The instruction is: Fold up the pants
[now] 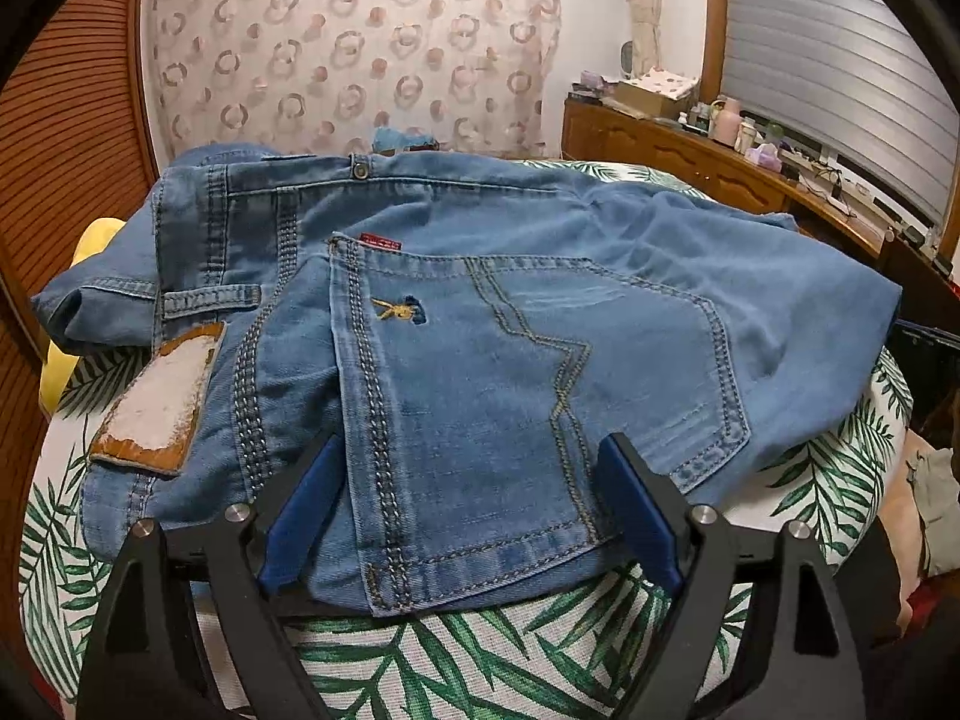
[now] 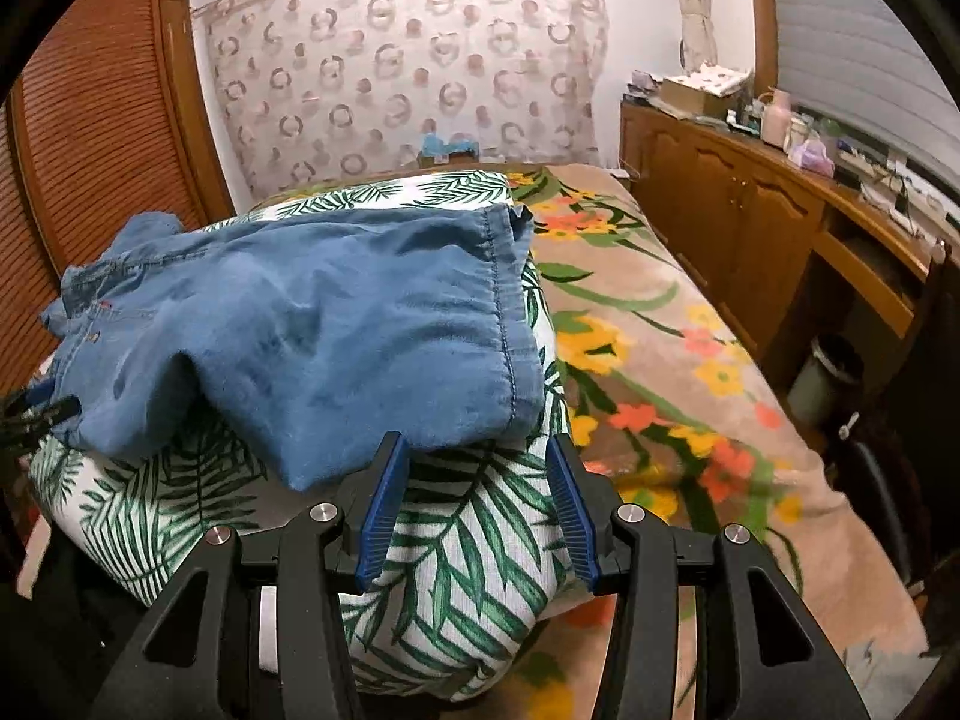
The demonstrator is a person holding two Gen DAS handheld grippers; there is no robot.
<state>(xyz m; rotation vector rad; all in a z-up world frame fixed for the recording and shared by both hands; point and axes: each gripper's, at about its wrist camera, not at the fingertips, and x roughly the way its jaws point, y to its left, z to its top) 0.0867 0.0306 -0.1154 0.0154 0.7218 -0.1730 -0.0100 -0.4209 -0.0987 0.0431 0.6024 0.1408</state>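
The folded denim pants [image 1: 456, 324] lie on a leaf-print cushion [image 1: 492, 648] on the bed [image 2: 690, 372]. Their long axis runs across the left wrist view: waistband and leather patch [image 1: 156, 402] at the left, leg fabric trailing right. The left gripper [image 1: 468, 480] stands wide open astride the back pocket [image 1: 540, 396], pads clear of the cloth. The right gripper [image 2: 477, 453] is half open just below the hem [image 2: 510, 324], holding nothing.
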